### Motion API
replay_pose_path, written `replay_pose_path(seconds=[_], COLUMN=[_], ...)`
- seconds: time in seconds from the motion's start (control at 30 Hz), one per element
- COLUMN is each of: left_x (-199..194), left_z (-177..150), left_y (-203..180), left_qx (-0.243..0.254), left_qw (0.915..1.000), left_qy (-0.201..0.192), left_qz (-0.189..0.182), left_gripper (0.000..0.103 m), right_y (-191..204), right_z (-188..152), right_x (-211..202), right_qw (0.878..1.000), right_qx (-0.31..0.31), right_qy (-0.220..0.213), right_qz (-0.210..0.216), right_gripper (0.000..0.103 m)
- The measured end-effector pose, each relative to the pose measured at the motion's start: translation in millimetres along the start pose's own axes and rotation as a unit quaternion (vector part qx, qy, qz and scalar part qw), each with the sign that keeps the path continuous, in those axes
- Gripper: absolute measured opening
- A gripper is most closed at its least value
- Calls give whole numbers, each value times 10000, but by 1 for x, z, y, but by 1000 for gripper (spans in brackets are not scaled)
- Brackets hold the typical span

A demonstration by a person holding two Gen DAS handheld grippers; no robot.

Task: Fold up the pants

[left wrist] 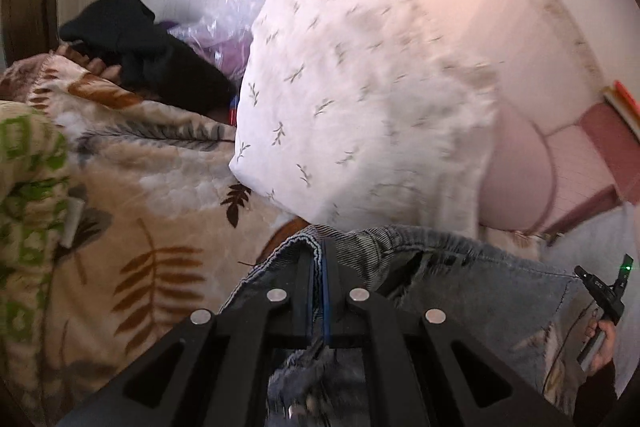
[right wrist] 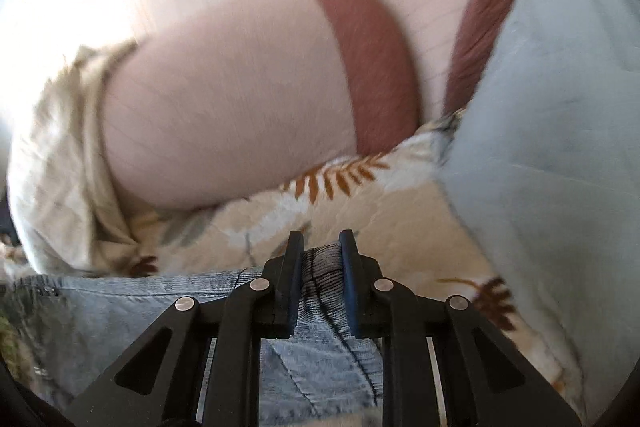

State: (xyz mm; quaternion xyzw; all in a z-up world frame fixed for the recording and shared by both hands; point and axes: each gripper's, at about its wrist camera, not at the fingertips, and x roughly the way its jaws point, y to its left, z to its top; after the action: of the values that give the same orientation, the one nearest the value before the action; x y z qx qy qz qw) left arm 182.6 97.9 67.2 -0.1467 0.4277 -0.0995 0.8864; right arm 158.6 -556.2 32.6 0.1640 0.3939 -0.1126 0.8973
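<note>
Both the left gripper (left wrist: 319,259) and the right gripper (right wrist: 322,251) are black with round silver screws, and beside the jeans (left wrist: 480,291) a hand (left wrist: 602,343) wears a dark sleeve.

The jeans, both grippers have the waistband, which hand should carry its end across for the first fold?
Probably the left gripper: its jaws are fully shut on the jeans at the waistband corner. The right gripper pinches a thick bunch of waistband.

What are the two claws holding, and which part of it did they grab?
Both hold the blue jeans. The left claw is shut on the top edge of the denim; the right claw pinches the ribbed waistband further along.
</note>
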Motion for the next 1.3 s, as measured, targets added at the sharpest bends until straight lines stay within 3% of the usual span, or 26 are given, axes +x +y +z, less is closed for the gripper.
replay_pose_path(seconds=[0.17,0.37,0.57,0.73,0.87,0.97,1.0,1.17,1.3], left_x=[-42,-81,-77,-63,-60,-67,-68,-71,-67], left_z=[-46,-134,-209,-229,-227,-221,-219,-210,-215], left_y=[10,28,40,65,69,66,66,74,82], left_qx=[18,107,152,-264,-381,-288,-278,-354,-457], left_qw=[9998,9993,9981,9976,9971,9979,9979,9977,9969], left_qy=[-54,211,585,633,643,547,543,538,608], left_qz=[-193,-290,-115,-128,-171,-212,-223,-228,-199], left_gripper=[4,4,4,5,5,5,5,5,5], right_y=[-25,-61,-92,-104,-104,-112,-115,-119,-108], right_z=[-32,-109,-191,-224,-229,-225,-223,-195,-163], right_x=[-53,-88,-100,-99,-100,-105,-108,-114,-83], right_qw=[9996,9990,9951,9913,9892,9849,9849,9877,9862], right_qx=[171,360,629,744,669,783,801,955,1139], right_qy=[-160,146,689,994,1186,1404,1406,1057,969], right_qz=[168,227,315,428,548,649,616,651,705], right_gripper=[16,16,16,17,19,24,30,34,46])
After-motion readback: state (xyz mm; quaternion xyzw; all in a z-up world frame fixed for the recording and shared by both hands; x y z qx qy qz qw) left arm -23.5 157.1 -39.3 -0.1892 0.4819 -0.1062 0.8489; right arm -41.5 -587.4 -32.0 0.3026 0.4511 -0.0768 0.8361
